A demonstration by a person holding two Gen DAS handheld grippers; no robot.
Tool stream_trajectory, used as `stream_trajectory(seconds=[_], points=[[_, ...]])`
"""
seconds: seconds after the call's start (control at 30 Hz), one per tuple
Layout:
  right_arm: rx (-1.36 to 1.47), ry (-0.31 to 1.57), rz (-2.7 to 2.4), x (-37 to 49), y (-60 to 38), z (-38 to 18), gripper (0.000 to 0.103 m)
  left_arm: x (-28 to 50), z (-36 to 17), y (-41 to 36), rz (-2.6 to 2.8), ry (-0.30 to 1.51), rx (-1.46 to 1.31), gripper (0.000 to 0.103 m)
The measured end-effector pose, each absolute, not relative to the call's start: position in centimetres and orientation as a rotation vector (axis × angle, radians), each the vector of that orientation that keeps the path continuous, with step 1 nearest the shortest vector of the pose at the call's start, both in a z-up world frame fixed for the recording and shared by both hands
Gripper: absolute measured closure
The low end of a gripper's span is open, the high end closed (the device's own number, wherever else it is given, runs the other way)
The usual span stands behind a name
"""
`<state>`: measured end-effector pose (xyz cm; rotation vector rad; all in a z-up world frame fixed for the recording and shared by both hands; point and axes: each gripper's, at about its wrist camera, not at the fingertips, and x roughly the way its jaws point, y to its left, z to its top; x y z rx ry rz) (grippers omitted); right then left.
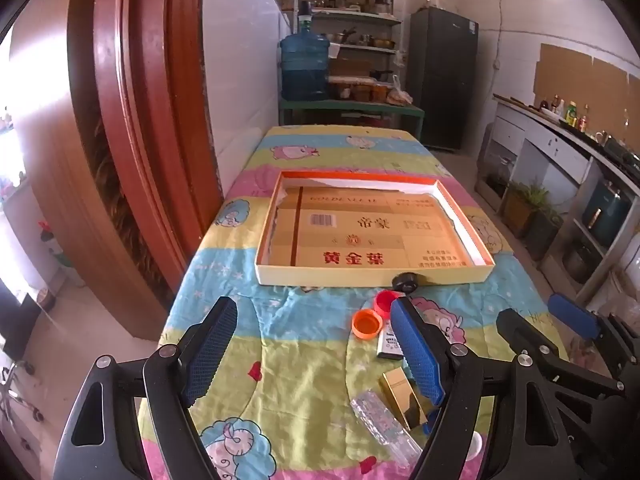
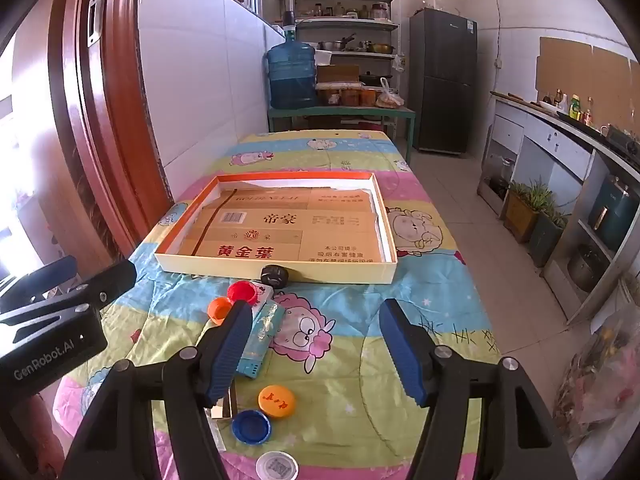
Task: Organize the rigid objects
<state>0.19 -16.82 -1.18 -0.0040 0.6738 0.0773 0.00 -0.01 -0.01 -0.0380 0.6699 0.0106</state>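
A shallow cardboard tray (image 1: 372, 276) (image 2: 276, 269) lined with flat cardboard lies on the cartoon tablecloth. In front of it lie a black cap (image 1: 405, 281) (image 2: 274, 275), a red cap (image 1: 385, 302) (image 2: 243, 292), an orange cap (image 1: 367, 323) (image 2: 219, 309), a teal box (image 2: 262, 330), a gold box (image 1: 402, 398), a clear packet (image 1: 386, 428), an orange lid (image 2: 276, 401), a blue cap (image 2: 251, 426) and a white lid (image 2: 277, 465). My left gripper (image 1: 316, 344) is open and empty above the cloth. My right gripper (image 2: 316, 344) is open and empty, right of the teal box.
A wooden door (image 1: 132, 128) stands left of the table. A water jug (image 2: 291, 76), shelves (image 2: 346, 24) and a fridge (image 2: 443, 80) stand behind. A kitchen counter (image 2: 560, 128) runs along the right, with tiled floor between.
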Motion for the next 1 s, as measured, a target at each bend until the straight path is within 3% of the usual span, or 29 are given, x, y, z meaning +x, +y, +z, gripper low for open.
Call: stream_trajectory(seconds=[1.0], points=[[0.015, 0.714, 0.096, 0.0, -16.7, -2.1, 0.037, 0.3, -2.0, 0.0, 0.021, 0.772, -0.037, 0.023]])
